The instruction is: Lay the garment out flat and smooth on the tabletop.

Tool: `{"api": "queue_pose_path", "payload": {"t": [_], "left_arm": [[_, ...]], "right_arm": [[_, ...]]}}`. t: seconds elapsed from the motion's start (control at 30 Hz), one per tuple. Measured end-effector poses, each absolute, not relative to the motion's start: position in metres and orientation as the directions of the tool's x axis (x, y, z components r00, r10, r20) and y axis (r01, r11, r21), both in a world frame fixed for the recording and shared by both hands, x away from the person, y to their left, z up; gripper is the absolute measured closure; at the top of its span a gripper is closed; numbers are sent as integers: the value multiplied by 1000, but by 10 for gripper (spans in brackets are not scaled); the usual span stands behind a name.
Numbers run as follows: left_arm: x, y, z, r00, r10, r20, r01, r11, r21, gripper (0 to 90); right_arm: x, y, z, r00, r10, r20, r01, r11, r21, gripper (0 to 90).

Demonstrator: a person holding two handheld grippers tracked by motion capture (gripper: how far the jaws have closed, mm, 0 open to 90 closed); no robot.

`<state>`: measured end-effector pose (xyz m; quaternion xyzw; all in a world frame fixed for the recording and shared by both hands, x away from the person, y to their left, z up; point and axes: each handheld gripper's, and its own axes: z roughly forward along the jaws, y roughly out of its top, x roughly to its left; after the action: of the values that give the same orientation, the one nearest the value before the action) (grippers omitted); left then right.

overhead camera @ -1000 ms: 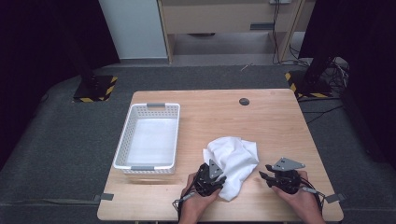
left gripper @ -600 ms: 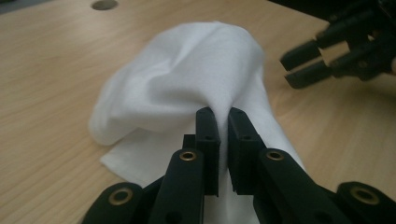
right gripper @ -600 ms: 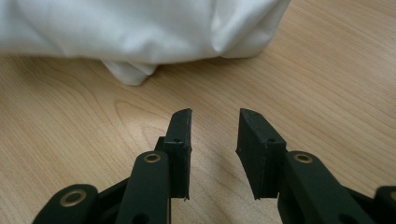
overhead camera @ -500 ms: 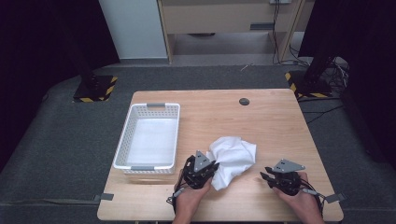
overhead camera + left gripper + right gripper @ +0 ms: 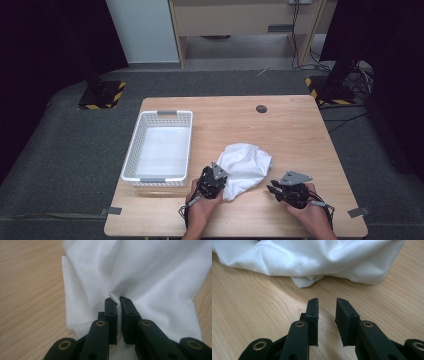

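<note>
Wooden table (image 5: 300,130) carries a white basket (image 5: 159,145) and, beside it, a crumpled white cloth (image 5: 246,167), soft and light, best pinched at an edge fold. Left gripper (image 5: 118,301) clamps a fold; right gripper (image 5: 327,302), jaws just narrowing, holds nothing.

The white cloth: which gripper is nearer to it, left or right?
Left. The left gripper pinches a fold of the white cloth; the right gripper is just short of its edge, nothing between its jaws.
</note>
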<state>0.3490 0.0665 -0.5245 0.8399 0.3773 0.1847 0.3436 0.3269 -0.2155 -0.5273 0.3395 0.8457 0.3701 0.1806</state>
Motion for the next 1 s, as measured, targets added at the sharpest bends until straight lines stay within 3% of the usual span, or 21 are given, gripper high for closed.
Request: {"api": "queue_pose_path", "payload": {"t": [0.5,0.73,1.0], "left_arm": [[346,57,-528,692,722,27,478,-486,732,855],[344,59,-527,700,714,-7,485,-468,738,853],[338,64,-516,684,729,-14,478,-433,764,854]], "right_arm": [[347,-195,-537,-731,682,-9,444,485,753,576],[355,-193,-537,-752,658,23,444,480,757,849],[346,-207,-525,-755,655,29,448,483,752,866]]}}
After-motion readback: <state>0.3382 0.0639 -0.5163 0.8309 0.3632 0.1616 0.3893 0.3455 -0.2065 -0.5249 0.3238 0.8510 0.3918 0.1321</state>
